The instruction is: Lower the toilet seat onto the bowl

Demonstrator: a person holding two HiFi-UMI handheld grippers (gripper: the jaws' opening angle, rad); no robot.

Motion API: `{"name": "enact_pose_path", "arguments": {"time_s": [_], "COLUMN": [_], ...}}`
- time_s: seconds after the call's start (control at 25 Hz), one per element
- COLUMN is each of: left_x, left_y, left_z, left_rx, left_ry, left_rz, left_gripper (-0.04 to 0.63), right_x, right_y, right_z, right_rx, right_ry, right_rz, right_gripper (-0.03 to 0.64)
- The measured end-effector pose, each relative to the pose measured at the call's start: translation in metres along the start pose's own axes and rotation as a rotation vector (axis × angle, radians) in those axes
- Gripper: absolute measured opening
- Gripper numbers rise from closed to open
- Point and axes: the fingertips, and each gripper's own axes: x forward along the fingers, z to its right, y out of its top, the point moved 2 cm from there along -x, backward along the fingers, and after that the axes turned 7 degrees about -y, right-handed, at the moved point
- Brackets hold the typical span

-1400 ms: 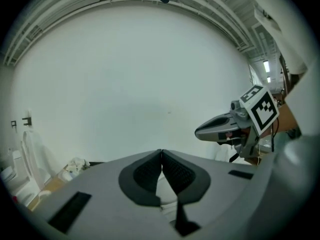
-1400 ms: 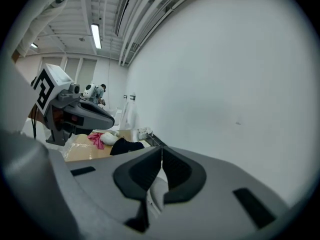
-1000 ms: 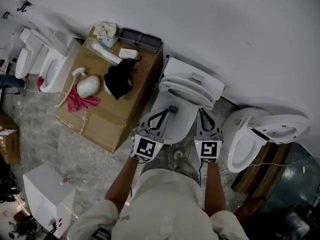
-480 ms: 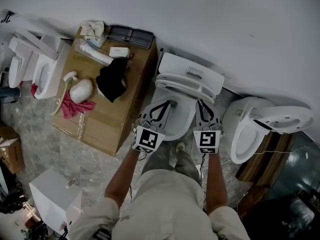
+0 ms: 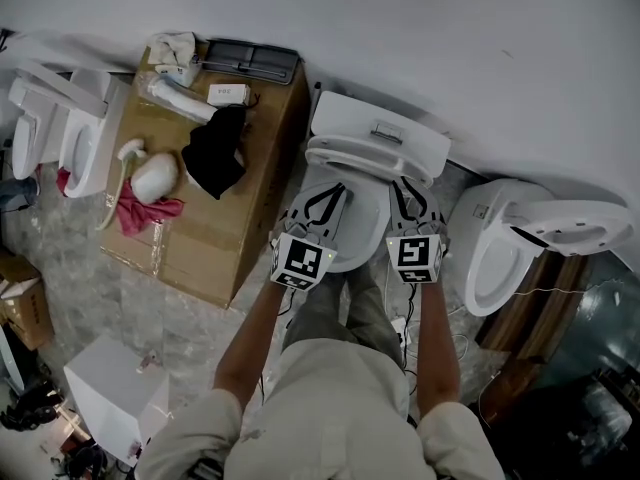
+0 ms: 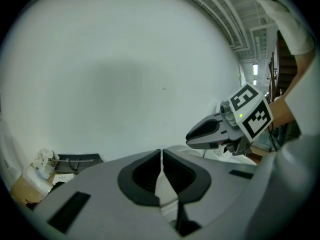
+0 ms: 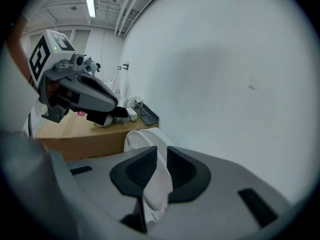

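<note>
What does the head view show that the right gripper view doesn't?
Only the head view: the neighbouring toilet standing to the right. Only the right gripper view: a ceiling light, and the toilet seat's white edge between the right gripper's tongs, which have just been opening. Both: the left gripper and the cardboard box.

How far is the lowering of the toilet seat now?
Done: the toilet seat leans well forward, away from the lid. In hand: the right hand-held gripper, jaws just opening, has the seat's rim between them; the left hand-held gripper is shut at its other side. Left: settling it flat, then letting go.
</note>
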Motion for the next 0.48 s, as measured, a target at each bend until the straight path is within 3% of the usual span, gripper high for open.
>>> {"name": "enact_pose_path", "arguments": {"time_s": [0.48], "left_x": [0.027], "left_y": [-0.008], "left_z": [0.006], "left_rx": [-0.021], "left_ry": [0.030], "left_rz": [-0.052], "left_gripper": [0.063], "right_x": [0.032], "right_y": [-0.038], "right_z": [0.001], "right_rx": [-0.068], "right_ry": [0.080], "right_rz": [-0.057], "right_gripper": [0.133]}}
